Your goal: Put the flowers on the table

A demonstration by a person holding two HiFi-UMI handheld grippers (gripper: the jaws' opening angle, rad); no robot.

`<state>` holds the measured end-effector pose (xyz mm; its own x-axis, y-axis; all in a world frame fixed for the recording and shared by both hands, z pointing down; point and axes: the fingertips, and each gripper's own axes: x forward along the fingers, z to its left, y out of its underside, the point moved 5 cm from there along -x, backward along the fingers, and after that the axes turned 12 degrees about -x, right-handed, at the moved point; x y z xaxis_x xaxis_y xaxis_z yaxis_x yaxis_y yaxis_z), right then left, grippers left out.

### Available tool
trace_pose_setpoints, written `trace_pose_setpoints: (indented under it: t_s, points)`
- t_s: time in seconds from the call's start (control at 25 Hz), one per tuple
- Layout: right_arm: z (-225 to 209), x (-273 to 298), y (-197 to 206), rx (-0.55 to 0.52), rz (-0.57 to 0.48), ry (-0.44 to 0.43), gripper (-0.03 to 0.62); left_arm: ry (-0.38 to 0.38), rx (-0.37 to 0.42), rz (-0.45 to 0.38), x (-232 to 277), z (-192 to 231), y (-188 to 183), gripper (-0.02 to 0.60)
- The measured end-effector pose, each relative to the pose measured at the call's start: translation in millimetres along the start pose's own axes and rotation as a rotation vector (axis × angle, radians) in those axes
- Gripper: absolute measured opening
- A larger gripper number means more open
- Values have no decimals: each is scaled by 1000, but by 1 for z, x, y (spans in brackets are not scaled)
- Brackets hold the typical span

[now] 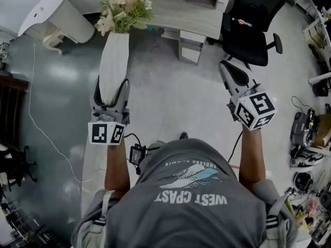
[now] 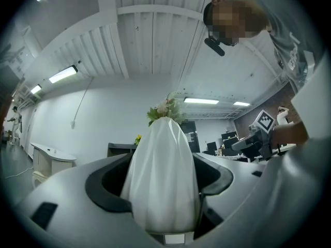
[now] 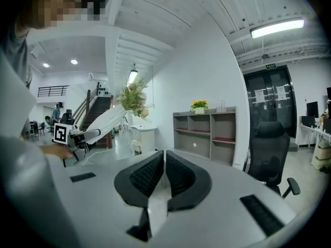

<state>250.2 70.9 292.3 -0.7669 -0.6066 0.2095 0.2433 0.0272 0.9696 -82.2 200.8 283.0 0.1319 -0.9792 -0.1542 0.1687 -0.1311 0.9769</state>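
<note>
Flowers (image 1: pixel 126 5) in white wrap (image 1: pixel 114 61), foot hidden within the clamped jaws of the left gripper (image 1: pixel 111 90), aloft before the left end of the desk (image 1: pixel 191 15); desk cut off above. Both forearms (image 1: pixel 118 164) reach forward; right gripper (image 1: pixel 231 68) closed, empty

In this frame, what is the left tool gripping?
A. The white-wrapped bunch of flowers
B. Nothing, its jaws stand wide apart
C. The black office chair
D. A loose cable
A: in the left gripper view, the white wrap of the bouquet is clamped between the jaws of the left tool.
</note>
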Motion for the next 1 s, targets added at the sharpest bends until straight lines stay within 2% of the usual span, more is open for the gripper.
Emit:
trace_pose_setpoints:
  t_s: [0.36, 0.64, 1.0]
  points:
    - [0, -7, 9, 22, 11, 31, 34, 46, -14, -9, 14, -3, 1, 342]
    - [-24, 3, -9, 37, 50, 119, 34, 105, -47, 7, 63, 19, -9, 342]
    - [-23, 30, -4, 28, 53, 202, 34, 192, -74, -20, 102, 51, 9, 342]
